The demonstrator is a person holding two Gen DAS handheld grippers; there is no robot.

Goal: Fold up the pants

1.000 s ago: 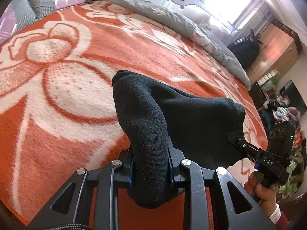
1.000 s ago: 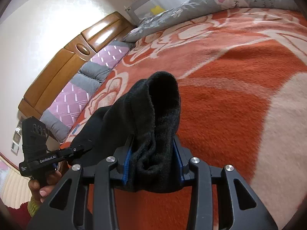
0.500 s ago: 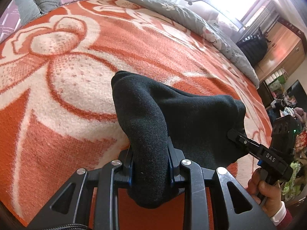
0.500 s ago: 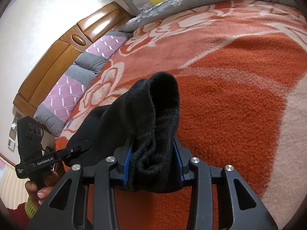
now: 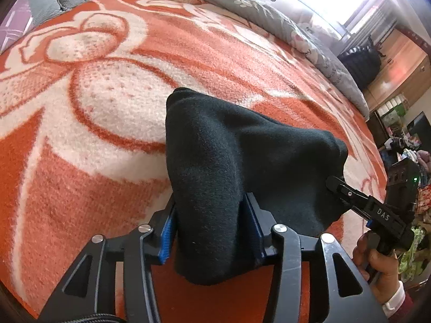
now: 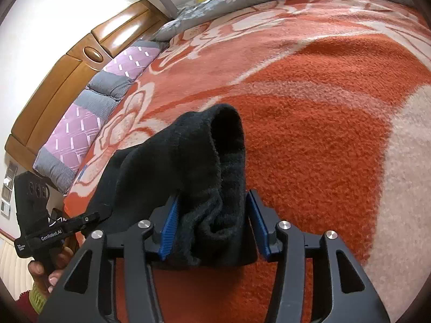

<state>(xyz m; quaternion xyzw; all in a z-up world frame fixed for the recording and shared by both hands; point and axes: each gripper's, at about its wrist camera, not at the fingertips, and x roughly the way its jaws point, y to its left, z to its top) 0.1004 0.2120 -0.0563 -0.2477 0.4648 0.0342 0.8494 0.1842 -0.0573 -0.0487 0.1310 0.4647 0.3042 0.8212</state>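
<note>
The black pants (image 5: 242, 161) hang stretched between my two grippers above the orange and white floral blanket (image 5: 107, 102). My left gripper (image 5: 210, 215) is shut on one bunched corner of the pants. My right gripper (image 6: 212, 215) is shut on the other corner, where the black pants (image 6: 188, 161) bulge up between the blue pads (image 6: 169, 220). The right gripper also shows at the right of the left wrist view (image 5: 339, 185), and the left gripper at the lower left of the right wrist view (image 6: 91, 218). The lower part of the pants is hidden.
A grey patterned quilt (image 5: 296, 29) lies along the far side of the bed. Purple and grey pillows (image 6: 80, 123) rest against a wooden headboard (image 6: 67, 62). A wooden cabinet (image 5: 396, 67) and clutter stand beyond the bed's right edge.
Both grippers have moved forward and a little lower over the blanket, carrying the pants with them. Both grips are unchanged.
</note>
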